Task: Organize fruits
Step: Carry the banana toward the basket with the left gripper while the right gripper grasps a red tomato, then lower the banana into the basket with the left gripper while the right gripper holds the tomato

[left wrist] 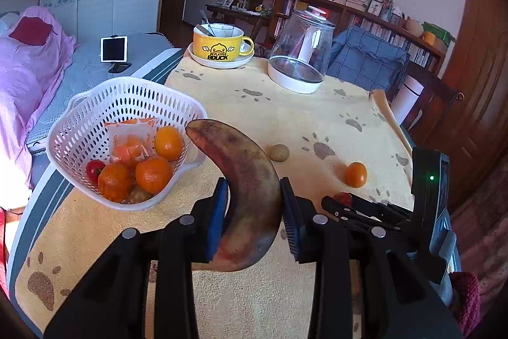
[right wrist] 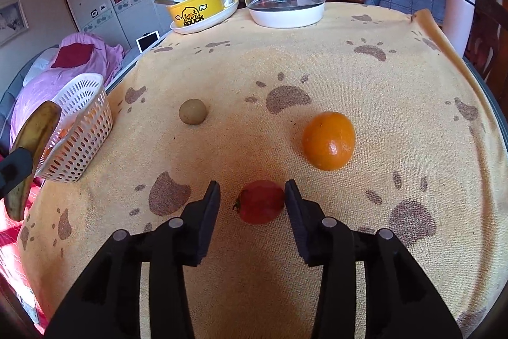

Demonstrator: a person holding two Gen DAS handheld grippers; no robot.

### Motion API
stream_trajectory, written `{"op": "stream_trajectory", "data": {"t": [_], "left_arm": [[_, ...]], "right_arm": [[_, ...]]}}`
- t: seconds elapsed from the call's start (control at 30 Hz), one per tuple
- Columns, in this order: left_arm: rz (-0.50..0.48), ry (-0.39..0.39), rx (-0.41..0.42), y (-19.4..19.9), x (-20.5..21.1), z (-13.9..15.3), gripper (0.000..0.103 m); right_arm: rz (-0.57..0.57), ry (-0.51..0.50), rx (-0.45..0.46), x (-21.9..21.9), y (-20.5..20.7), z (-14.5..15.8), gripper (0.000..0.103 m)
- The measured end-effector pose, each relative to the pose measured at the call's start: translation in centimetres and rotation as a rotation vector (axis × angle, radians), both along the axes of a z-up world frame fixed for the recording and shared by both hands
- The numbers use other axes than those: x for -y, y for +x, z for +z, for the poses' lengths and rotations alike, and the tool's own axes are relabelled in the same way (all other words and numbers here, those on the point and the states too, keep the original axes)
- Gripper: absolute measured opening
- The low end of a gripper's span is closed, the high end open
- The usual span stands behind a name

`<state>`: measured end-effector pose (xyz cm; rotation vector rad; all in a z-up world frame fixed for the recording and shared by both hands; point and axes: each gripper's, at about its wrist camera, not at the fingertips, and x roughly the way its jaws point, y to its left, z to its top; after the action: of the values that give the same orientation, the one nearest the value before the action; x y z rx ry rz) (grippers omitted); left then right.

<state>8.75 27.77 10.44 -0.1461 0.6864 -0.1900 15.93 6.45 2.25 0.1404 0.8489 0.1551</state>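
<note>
My left gripper point(left wrist: 254, 184) is shut on a brown-spotted banana point(left wrist: 244, 167), held in the air just right of the white basket point(left wrist: 79, 119). The basket holds several oranges point(left wrist: 152, 173), a wrapped orange and a tomato point(left wrist: 94, 169). My right gripper point(right wrist: 252, 185) stands open low over the cloth, with a red tomato point(right wrist: 261, 205) between its fingers; a gap shows on the tomato's left. An orange point(right wrist: 328, 140) lies beyond it to the right, and a small brown round fruit point(right wrist: 192, 111) to the far left. In the right wrist view the banana point(right wrist: 35, 135) shows at the left edge, in front of the basket point(right wrist: 82, 129).
A yellow paw-print cloth point(right wrist: 285, 59) covers the table. At the far edge stand a yellow duck mug on a plate point(left wrist: 219, 48) and a glass kettle point(left wrist: 301, 53). A bed with pink bedding point(left wrist: 28, 78) lies left, with a blue-covered chair and bookshelves behind.
</note>
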Motion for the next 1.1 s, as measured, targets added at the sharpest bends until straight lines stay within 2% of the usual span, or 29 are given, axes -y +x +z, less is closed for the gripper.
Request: {"op": "stream_trajectory", "data": {"t": [0.17,0.23,0.33,0.6,0.83,1.1], "left_arm": [[0.008,-0.007,0.012,-0.1,-0.5,0.5,0.034],[0.013,-0.009,0.018,-0.1,-0.7,0.7,0.034],[0.030,-0.016,0.030,0.0,-1.5,1.1,0.034],[0.126,-0.020,0.078,1.3,-5.7,2.4,0.034],[0.216,0.011,0.068,4.2,-9.8,1.6,0.034],[0.263,0.016,0.031,6.0,-12.6,0.1,0.035]], "right_arm": [[0.004,-0.033,-0.004,-0.5,0.1,-0.2,0.042],[-0.007,-0.059,0.000,-0.5,0.0,-0.2,0.033],[-0.014,-0.068,0.006,-0.5,-0.1,-0.2,0.031],[-0.013,-0.044,0.012,-0.2,-0.2,-0.2,0.031],[-0.016,-0.036,0.014,-0.2,-0.3,-0.2,0.031],[-0.016,-0.035,0.014,-0.2,-0.3,-0.2,0.031]]}}
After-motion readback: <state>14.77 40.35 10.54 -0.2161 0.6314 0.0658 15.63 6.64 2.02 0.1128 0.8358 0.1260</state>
